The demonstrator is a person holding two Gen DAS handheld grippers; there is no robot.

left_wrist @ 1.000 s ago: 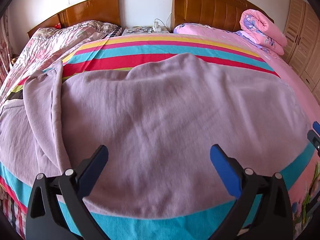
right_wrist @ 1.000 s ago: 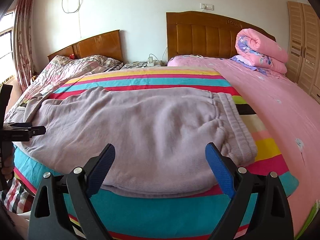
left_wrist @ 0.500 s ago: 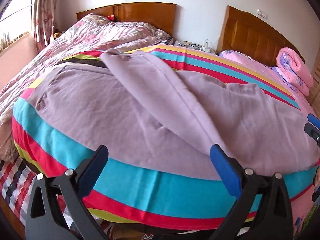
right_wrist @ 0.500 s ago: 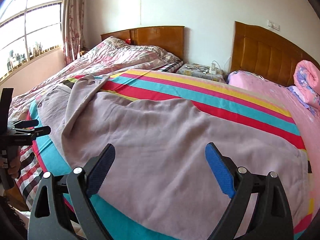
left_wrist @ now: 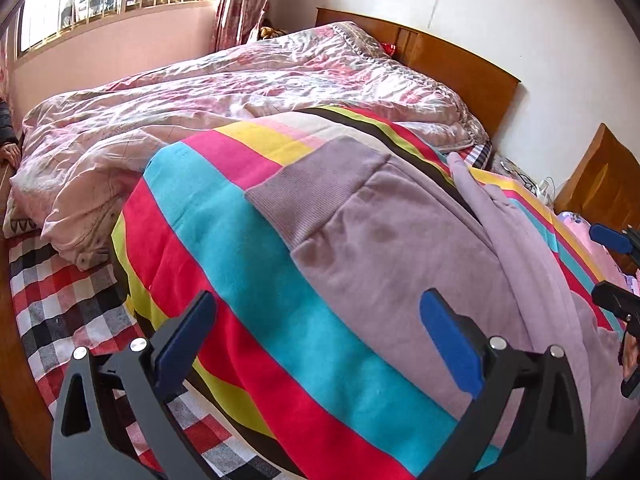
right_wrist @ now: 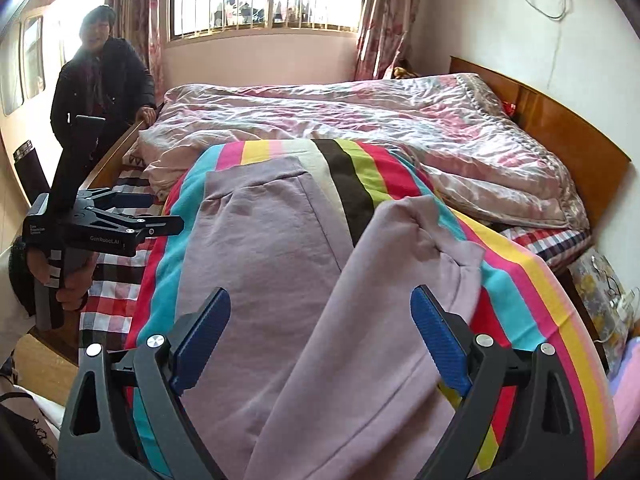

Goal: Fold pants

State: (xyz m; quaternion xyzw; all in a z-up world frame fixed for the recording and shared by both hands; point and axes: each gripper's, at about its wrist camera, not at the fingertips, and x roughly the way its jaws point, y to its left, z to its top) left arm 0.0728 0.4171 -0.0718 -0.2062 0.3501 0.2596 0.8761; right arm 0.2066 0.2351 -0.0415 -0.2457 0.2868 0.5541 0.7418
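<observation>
Lilac pants (left_wrist: 392,248) lie along a striped blanket (left_wrist: 256,264) on the bed. In the left wrist view one leg ends in a ribbed cuff (left_wrist: 320,184). My left gripper (left_wrist: 316,308) hovers open above the blanket and the leg's near edge, touching nothing. In the right wrist view the flat leg (right_wrist: 264,248) lies to the left, and the other leg (right_wrist: 404,264) lies rumpled across it. My right gripper (right_wrist: 322,304) hangs open over both legs, holding nothing. The left gripper (right_wrist: 160,210) shows at the left edge, in a hand.
A crumpled pink quilt (left_wrist: 200,100) covers the bed beyond the blanket. A checked sheet (left_wrist: 60,288) shows at the bed's near corner. A person in a dark jacket (right_wrist: 104,80) stands by the window. A wooden headboard (right_wrist: 560,128) and a bedside stand with cables (right_wrist: 600,292) are to the right.
Both views have swung left along the pants, from the waistband and middle to the leg ends. The window and quilt have come into view. Both grippers have stayed open.
</observation>
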